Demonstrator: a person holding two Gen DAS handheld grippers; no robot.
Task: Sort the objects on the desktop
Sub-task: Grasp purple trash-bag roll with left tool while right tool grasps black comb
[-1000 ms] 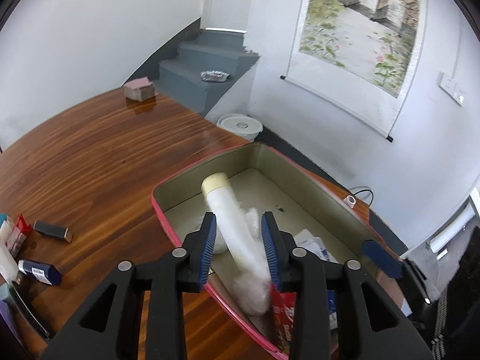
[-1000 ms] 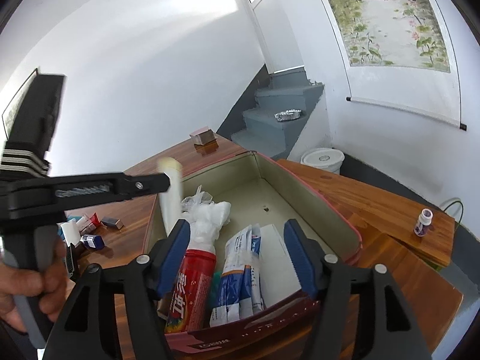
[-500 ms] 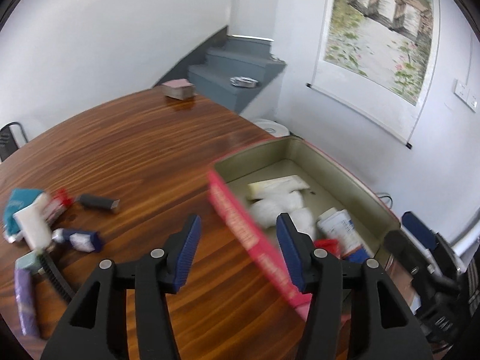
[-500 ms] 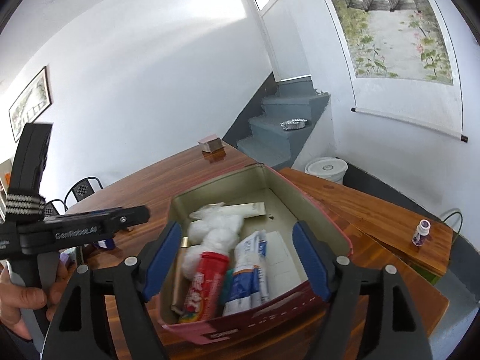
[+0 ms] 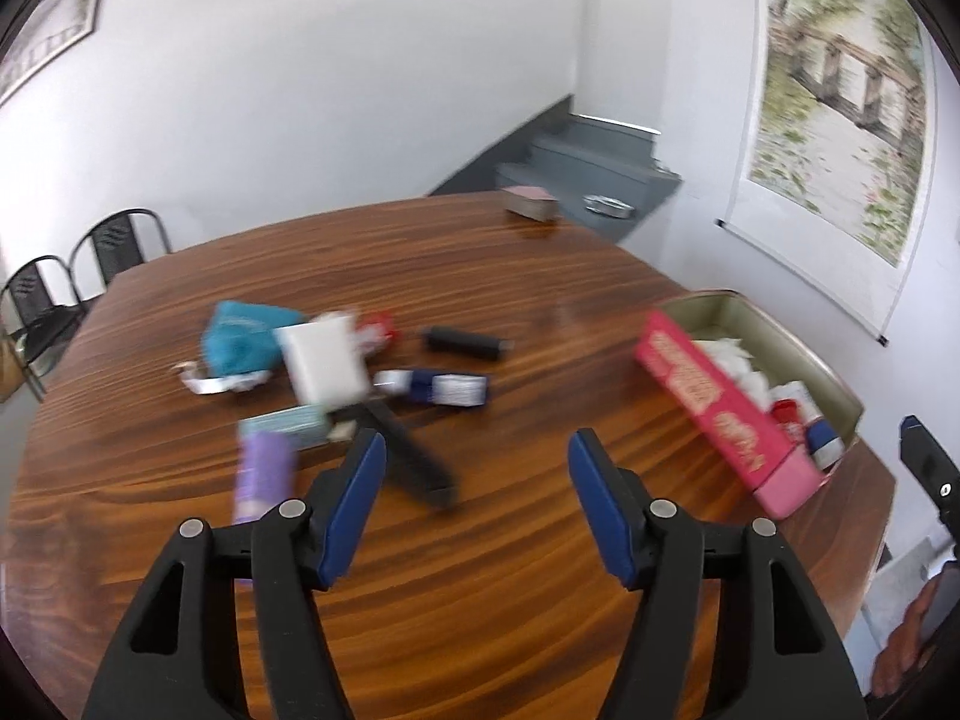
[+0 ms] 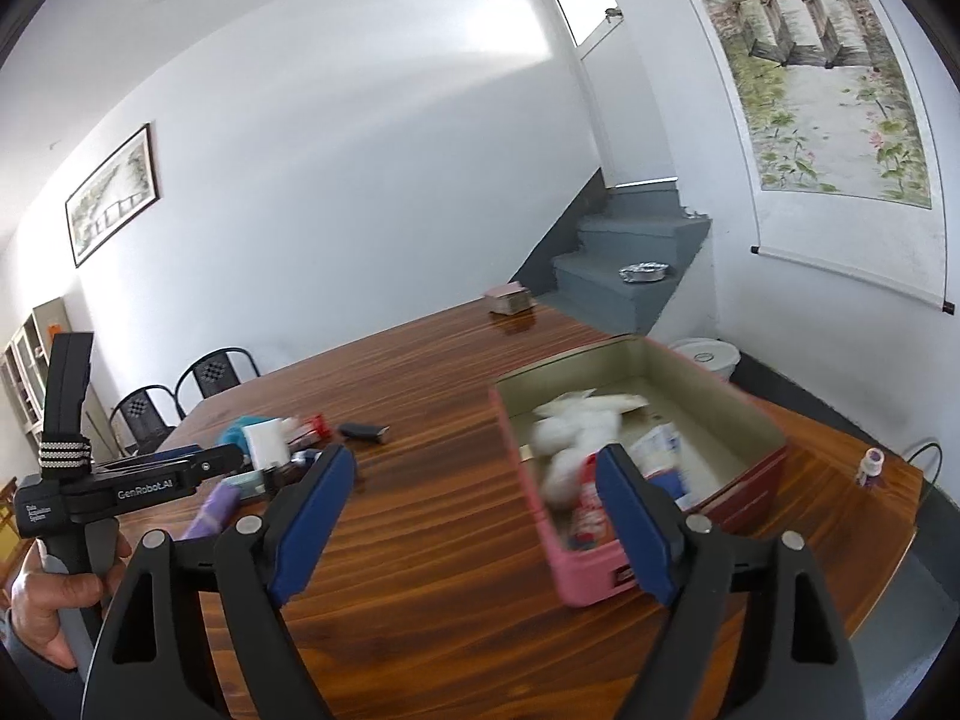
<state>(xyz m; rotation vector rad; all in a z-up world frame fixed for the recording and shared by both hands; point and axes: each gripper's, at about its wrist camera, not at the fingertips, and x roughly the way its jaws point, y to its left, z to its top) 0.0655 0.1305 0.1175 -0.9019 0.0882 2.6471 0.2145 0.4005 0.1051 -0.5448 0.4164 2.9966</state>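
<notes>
A pink tin box [image 5: 732, 420] [image 6: 576, 570] stands on the wooden table [image 5: 480, 570], holding white tubes, wads and a red tube. A pile of loose items lies to its left: a teal pouch [image 5: 240, 339], a white box [image 5: 324, 363], a blue tube [image 5: 447, 387], a black cylinder [image 5: 465, 343], a purple tube [image 5: 264, 474] and a black comb [image 5: 411, 459]. My left gripper [image 5: 474, 480] is open and empty, above the table just in front of the pile. My right gripper [image 6: 474, 492] is open and empty, at the box's near left corner.
A small pink-topped block [image 5: 531, 203] sits at the table's far edge. A small bottle [image 6: 870, 467] stands on a lower board right of the box. Black chairs [image 5: 60, 288] stand at the far left. Grey stairs [image 6: 630, 276] rise behind the table.
My left gripper let go of the white tube into the box, opened, and swung left toward the pile. My right gripper opened wider and pulled back left of the box.
</notes>
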